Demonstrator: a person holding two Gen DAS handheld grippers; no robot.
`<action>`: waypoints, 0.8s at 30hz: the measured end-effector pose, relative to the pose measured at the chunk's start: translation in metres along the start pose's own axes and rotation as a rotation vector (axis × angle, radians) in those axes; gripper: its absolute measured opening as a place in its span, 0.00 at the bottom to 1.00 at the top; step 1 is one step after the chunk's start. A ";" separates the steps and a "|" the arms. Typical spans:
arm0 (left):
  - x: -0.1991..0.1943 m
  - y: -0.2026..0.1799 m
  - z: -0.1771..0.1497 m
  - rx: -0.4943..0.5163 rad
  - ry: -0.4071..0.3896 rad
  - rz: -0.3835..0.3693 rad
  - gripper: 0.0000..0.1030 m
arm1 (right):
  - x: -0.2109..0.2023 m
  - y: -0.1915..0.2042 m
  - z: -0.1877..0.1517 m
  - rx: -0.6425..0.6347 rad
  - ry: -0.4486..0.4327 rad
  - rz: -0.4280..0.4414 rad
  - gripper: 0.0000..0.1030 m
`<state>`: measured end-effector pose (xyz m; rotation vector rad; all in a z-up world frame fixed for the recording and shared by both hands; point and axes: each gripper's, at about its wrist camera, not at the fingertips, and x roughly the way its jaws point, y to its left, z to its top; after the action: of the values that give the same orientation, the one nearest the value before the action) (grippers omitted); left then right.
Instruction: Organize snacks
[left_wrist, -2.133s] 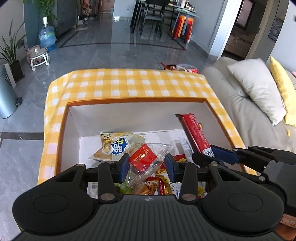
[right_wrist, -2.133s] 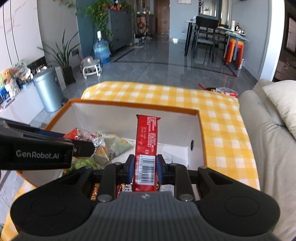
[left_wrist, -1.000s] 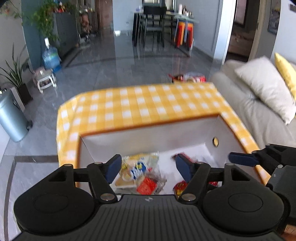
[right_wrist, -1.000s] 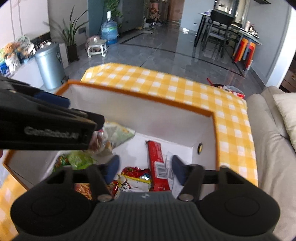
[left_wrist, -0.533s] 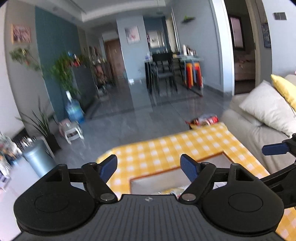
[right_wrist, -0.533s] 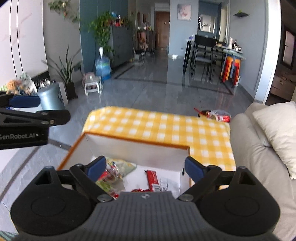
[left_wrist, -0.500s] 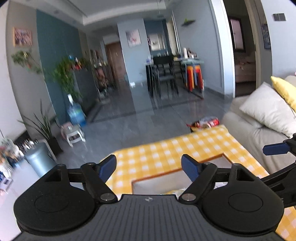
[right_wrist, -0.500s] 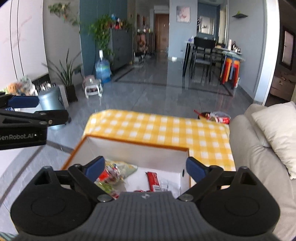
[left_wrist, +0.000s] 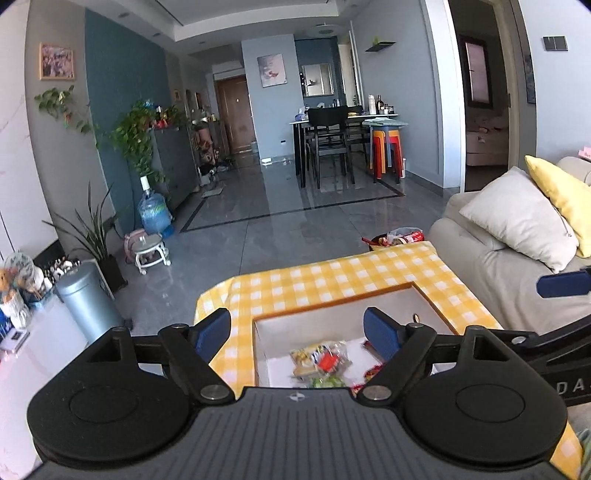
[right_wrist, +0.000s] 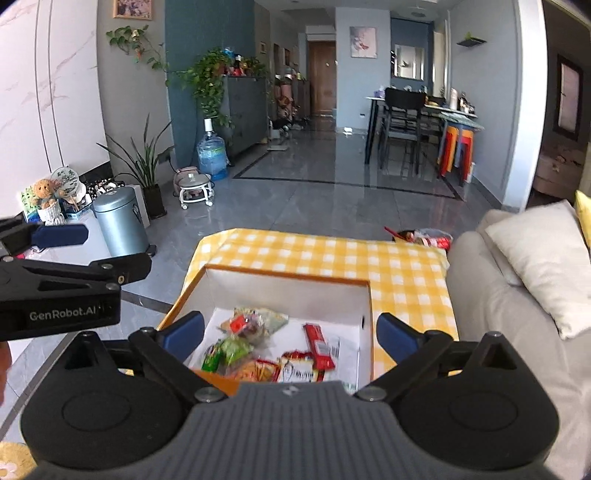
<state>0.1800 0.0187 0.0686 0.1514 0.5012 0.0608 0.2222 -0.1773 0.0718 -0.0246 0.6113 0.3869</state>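
Observation:
A white box with an orange rim (right_wrist: 288, 274) stands on the yellow checked table (right_wrist: 332, 254). Several snack packs lie inside it, among them a red bar (right_wrist: 317, 345), a green pack (right_wrist: 229, 349) and a clear bag with a red label (left_wrist: 325, 360). My left gripper (left_wrist: 297, 334) is open and empty, held high above the box's near left side. My right gripper (right_wrist: 291, 332) is open and empty, held high above the box. The box also shows in the left wrist view (left_wrist: 332, 301).
A grey sofa (right_wrist: 491, 295) with a white pillow (right_wrist: 543, 258) runs along the table's right side. A bin with wrappers (right_wrist: 424, 236) stands beyond the table's far edge. A metal trash can (right_wrist: 120, 221) and plants stand at the left on the tiled floor.
Both grippers let go of their snacks in the box, opened wide and rose up and back. The red bar and the clear bag now lie in the box.

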 end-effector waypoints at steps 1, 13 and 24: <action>-0.003 0.000 -0.005 -0.002 0.002 0.008 0.93 | -0.004 0.000 -0.004 0.013 0.000 -0.004 0.96; -0.026 -0.001 -0.057 -0.107 0.058 0.058 0.93 | -0.026 0.014 -0.056 -0.035 -0.030 -0.035 0.95; -0.018 -0.005 -0.082 -0.153 0.177 0.057 0.93 | -0.010 0.006 -0.077 0.021 0.026 -0.048 0.95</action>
<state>0.1247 0.0226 0.0056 0.0098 0.6661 0.1694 0.1695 -0.1856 0.0147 -0.0245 0.6393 0.3344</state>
